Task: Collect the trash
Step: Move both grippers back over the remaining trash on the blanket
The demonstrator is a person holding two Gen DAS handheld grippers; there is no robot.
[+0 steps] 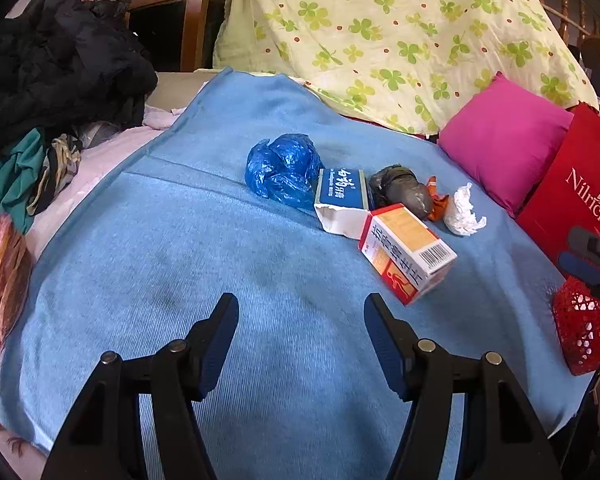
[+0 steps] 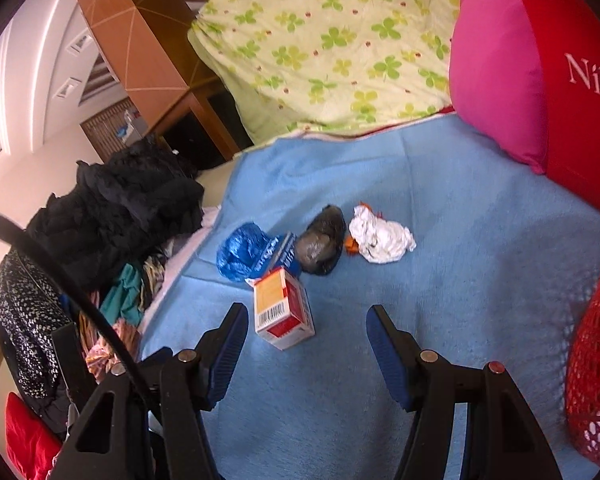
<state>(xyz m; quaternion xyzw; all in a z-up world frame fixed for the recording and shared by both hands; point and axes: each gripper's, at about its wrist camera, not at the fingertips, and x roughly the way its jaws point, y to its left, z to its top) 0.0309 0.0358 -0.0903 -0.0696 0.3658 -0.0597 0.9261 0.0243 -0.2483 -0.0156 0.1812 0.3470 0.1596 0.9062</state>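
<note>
Trash lies in a cluster on the blue blanket point(image 1: 180, 240): a crumpled blue plastic bag point(image 1: 282, 170), a blue-and-white box point(image 1: 342, 200), an orange-and-white box point(image 1: 406, 252), a dark grey wad point(image 1: 400, 192), an orange scrap point(image 1: 436, 200) and a crumpled white tissue point(image 1: 464, 210). My left gripper point(image 1: 302, 312) is open and empty, short of the boxes. My right gripper point(image 2: 306, 322) is open and empty, with the orange-and-white box point(image 2: 282, 308) just beyond its left finger. The tissue point(image 2: 380, 238), wad point(image 2: 320, 242) and blue bag point(image 2: 242, 250) lie farther off.
A red mesh basket point(image 1: 584, 332) stands at the right edge, also in the right wrist view point(image 2: 596, 368). A red paper bag point(image 1: 580, 192) and pink pillow point(image 1: 504, 140) sit behind it. A clover-print quilt point(image 1: 380, 32) is at the back. Dark clothes point(image 1: 60, 64) pile on the left.
</note>
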